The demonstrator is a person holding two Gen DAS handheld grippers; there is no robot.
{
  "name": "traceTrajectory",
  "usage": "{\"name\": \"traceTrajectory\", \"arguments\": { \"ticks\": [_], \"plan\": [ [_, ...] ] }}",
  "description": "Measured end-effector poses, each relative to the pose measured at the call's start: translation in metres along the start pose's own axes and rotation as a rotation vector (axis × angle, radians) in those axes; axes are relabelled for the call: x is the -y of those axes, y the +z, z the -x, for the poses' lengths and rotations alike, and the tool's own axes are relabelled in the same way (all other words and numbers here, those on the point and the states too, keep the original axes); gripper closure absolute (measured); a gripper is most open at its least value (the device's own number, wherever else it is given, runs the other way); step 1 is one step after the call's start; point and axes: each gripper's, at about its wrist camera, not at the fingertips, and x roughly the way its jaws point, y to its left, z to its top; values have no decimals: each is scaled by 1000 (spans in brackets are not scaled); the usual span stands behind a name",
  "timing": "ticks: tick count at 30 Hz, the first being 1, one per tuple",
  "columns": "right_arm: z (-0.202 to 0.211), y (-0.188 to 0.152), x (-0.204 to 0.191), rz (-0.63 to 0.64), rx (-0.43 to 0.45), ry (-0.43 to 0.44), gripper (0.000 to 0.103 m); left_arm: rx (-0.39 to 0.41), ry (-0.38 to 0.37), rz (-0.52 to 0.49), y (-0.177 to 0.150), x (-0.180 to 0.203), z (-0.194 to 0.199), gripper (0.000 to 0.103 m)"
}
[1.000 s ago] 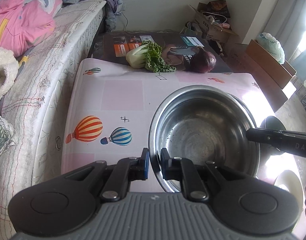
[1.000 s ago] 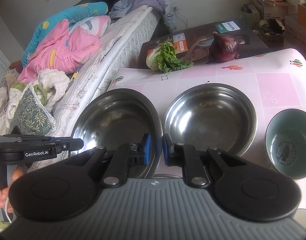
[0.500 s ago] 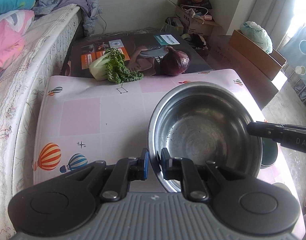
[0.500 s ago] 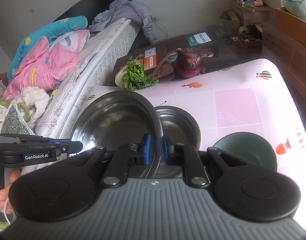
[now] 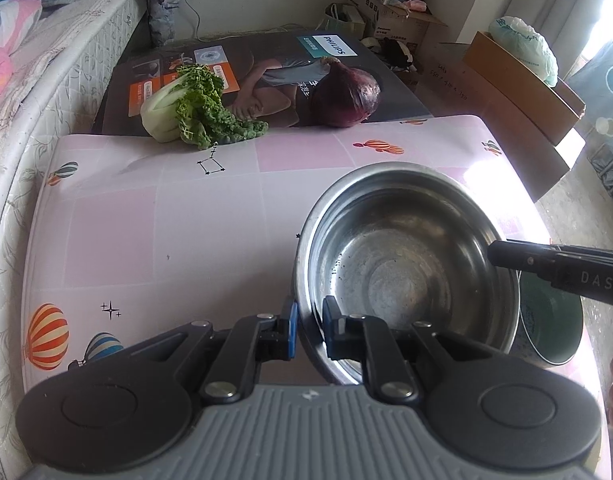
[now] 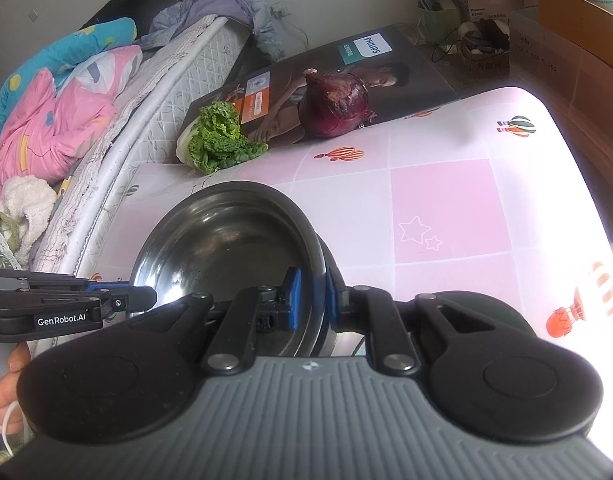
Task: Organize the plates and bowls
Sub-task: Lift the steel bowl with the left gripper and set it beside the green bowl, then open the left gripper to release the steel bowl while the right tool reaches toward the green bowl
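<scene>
A steel bowl is gripped from both sides. My left gripper is shut on its near-left rim. My right gripper is shut on its opposite rim, and the bowl fills the middle of the right wrist view. It sits over a second steel bowl, whose edge shows just beside it. A green ceramic bowl stands on the table to the right of the steel bowl, partly behind the right gripper's finger.
The pink balloon-print table has a leafy cabbage and a red onion at its far edge, against a Philips box. A mattress runs along the left. Cardboard boxes stand at the right.
Both grippers carried the steel bowl to the right, over the second steel bowl, which is now almost hidden beneath it. The green bowl has dropped out of the right wrist view.
</scene>
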Motion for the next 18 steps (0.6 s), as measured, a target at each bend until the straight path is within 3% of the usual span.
{"name": "traceTrajectory", "arguments": {
  "ticks": [3,7,8,10,18],
  "plan": [
    [-9,1,-1,8,-7,-13,88,-7,-9,2,0,-1,-7,89],
    [-15,1,0,10,-14,-18,86,6,-25,3,0,-1,-9,77],
    [-16,1,0,9,-16,-23,82,12,-29,6,0,-1,-9,77],
    [-16,1,0,8,-13,-29,78,17,-32,8,0,-1,-7,67],
    [15,-1,8,-32,60,14,69,86,-35,18,-5,-4,23,47]
  ]
}}
